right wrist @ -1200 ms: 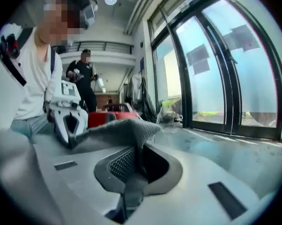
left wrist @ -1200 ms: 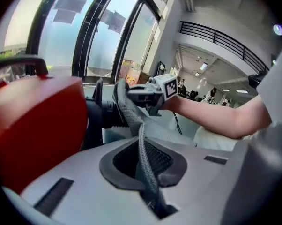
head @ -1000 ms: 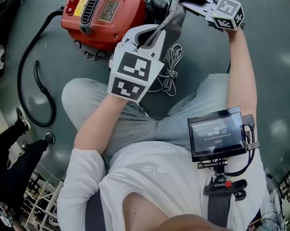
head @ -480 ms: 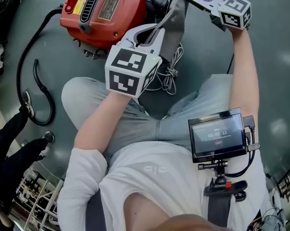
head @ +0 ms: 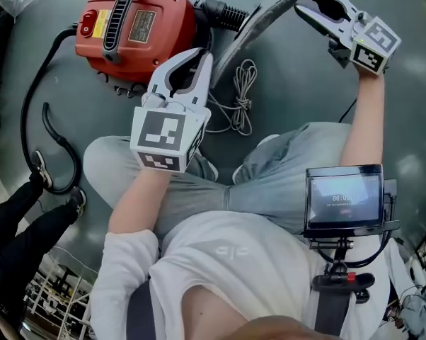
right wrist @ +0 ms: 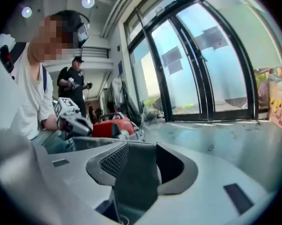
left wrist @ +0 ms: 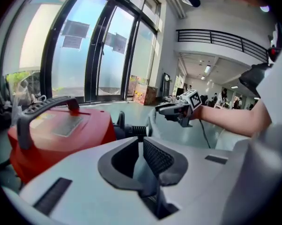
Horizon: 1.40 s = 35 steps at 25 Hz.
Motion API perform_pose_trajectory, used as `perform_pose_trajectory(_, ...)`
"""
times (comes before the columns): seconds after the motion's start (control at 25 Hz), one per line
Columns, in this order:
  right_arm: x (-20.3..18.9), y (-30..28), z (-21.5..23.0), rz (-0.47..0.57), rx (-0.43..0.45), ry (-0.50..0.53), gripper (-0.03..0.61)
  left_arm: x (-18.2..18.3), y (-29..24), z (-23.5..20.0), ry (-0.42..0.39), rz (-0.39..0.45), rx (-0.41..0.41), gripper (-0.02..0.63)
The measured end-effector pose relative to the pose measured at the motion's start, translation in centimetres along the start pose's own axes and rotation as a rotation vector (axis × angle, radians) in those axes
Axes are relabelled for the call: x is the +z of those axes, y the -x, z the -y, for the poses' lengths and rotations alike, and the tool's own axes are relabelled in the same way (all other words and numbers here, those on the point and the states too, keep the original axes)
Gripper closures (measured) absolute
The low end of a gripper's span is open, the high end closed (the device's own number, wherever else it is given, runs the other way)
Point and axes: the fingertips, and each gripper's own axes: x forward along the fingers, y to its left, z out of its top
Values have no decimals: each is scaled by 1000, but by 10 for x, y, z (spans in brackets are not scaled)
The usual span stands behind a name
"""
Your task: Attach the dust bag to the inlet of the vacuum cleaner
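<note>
Left claw [head: 200, 64] easing yet nipping dust bag [head: 253, 25]; right claw [head: 303, 0] just spread, bag between. I'd regrip, seat on inlet [head: 223, 11].

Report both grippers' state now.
Left gripper: jaws just opened slightly, pads on dust bag.
Right gripper: jaws just opened wide, dust bag loose between.

A big open lobby or hall — tall glazed doors [left wrist: 99, 50], a railed balcony [left wrist: 220, 35], smooth grey floor [head: 407, 73].

A white short-sleeved T-shirt [head: 220, 261] and light grey-blue jeans [head: 269, 183] are worn, with a grey chest strap [head: 327, 314].
</note>
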Motion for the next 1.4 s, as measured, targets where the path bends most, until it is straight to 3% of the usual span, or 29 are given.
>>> perform_pose_trajectory(0.16, -9, -44, 7, 91, -48, -50, 405, -14, -20, -2, 62, -72, -26, 585)
perform_pose_trajectory(0.36, -16, -61, 10, 9, -76, 17, 405, 23, -10, 11, -65, 2, -118, 589)
perform_pose_trajectory(0.44, -15, -64, 4, -5, -84, 2, 405, 22, -9, 11, -21, 7, -150, 589)
perform_pose_trajectory(0.56, -6, -64, 2, 52, -106, -55, 405, 12, -17, 9, 47, -29, -173, 589)
perform_pose_trajectory(0.8, -8, -63, 6, 51, -142, -48, 406, -5, -29, 22, 70, -119, -262, 589)
perform_pose_trajectory(0.92, -21, -71, -2, -24, -94, -19, 407, -15, -38, 29, 66, -158, -283, 589)
perform_pose_trajectory(1.16, -48, -83, -5, -87, -59, -58, 407, -3, -42, 15, 164, -139, -264, 589)
perform_pose_trajectory(1.28, -67, -88, -13, -147, -4, -107, 407, -23, -46, 22, 139, -220, -284, 592)
perform_pose_trajectory(1.32, -76, -90, -18, -177, 23, -81, 407, -33, -48, 27, 112, -256, -289, 592)
perform_pose_trajectory(1.4, -97, -92, -28, -269, 75, 85, 407, -39, -50, 32, 60, -284, -274, 592)
